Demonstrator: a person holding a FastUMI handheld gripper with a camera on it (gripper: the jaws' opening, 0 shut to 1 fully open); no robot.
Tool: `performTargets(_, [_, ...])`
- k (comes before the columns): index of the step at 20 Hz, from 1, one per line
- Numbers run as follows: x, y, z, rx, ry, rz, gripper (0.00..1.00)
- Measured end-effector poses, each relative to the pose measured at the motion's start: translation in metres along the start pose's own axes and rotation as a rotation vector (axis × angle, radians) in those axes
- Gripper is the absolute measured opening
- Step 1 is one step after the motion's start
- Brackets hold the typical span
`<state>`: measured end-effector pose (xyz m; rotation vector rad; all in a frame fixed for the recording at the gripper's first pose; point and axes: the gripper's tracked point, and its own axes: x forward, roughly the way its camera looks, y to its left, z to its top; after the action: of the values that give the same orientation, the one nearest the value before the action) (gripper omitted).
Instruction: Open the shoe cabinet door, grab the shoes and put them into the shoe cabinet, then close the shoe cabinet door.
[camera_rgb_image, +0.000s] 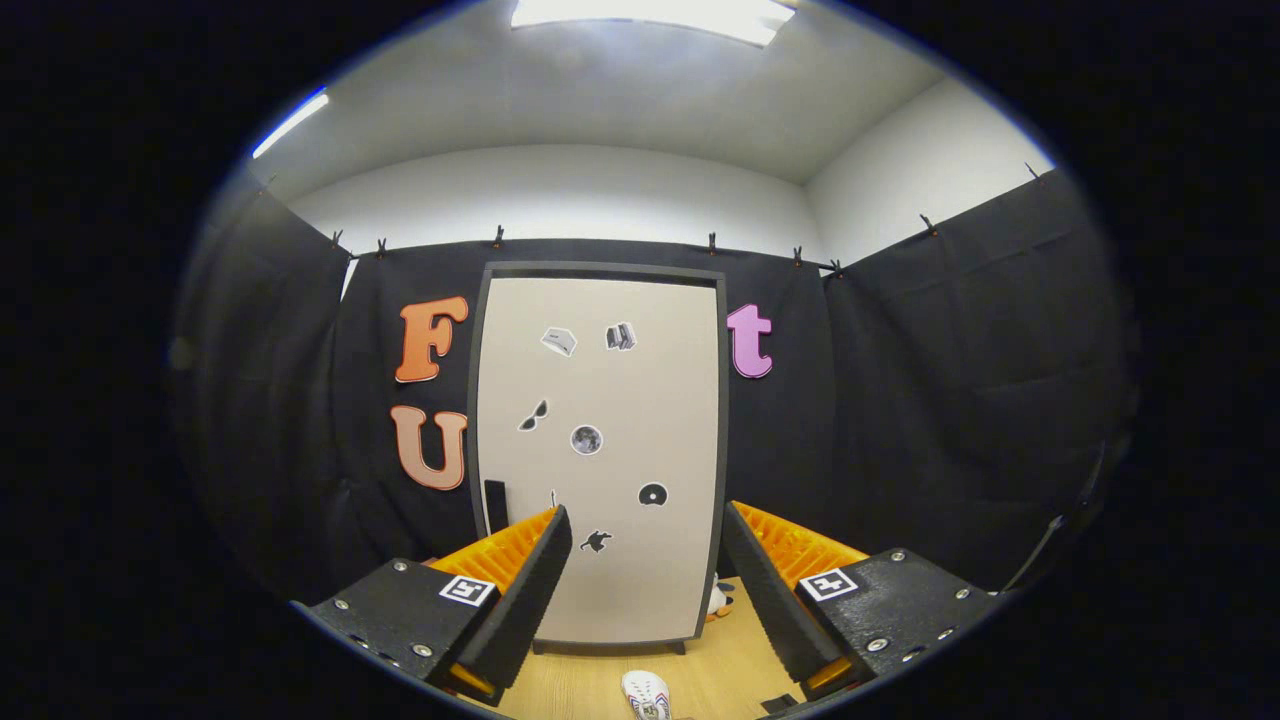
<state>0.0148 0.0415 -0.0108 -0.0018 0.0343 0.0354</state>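
Note:
A tall beige shoe cabinet with a dark frame stands ahead against the booth's black wall, its door shut and dotted with several small stickers. A dark handle sits low on the door's left edge, just above my left finger. My gripper is open, fingers spread wide, holding nothing, some way back from the cabinet. A white shoe lies on the wooden floor between my fingers, below the cabinet. Part of another shoe peeks out beside the cabinet's lower right corner.
The light wooden floor runs from the fingers to the cabinet's base. Black cloth walls close in at the left, back and right. A small dark patch lies on the floor near the right finger.

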Motion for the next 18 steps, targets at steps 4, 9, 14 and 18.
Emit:
performTargets(4, [0.025, 0.036, -0.014, 0.013, 0.027, 0.043, 0.95])
performTargets(9, [0.071, 0.083, -0.029, 0.003, 0.022, 0.079, 0.95])
performTargets(14, [0.128, 0.135, -0.054, -0.013, 0.005, 0.112, 0.95])
performTargets(18, [0.174, 0.164, -0.093, -0.047, 0.041, 0.112, 0.95])
